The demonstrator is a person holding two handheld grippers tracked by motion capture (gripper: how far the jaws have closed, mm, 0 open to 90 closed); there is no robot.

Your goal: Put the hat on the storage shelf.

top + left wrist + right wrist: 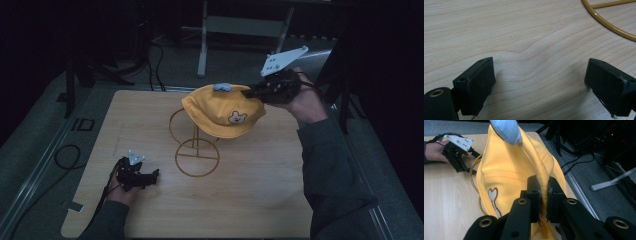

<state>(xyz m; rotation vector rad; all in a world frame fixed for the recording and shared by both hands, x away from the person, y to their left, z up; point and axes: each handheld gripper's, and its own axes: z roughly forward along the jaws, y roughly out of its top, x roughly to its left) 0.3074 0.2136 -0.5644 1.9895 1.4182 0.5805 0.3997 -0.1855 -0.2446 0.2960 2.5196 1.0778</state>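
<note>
Pale wooden table (260, 200). Right gripper (251, 93) clamps the brim of the yellow cloth bucket hat (220, 112), just over the gold wire stand (196, 150). Left gripper (150, 176) open, resting well apart.

A light wooden table (150, 115) with visible grain carries a gold wire stand (196, 150) near its middle, the stand's round base ring flat on the wood. The left gripper (150, 176) rests on the table close to the near left corner.
</note>
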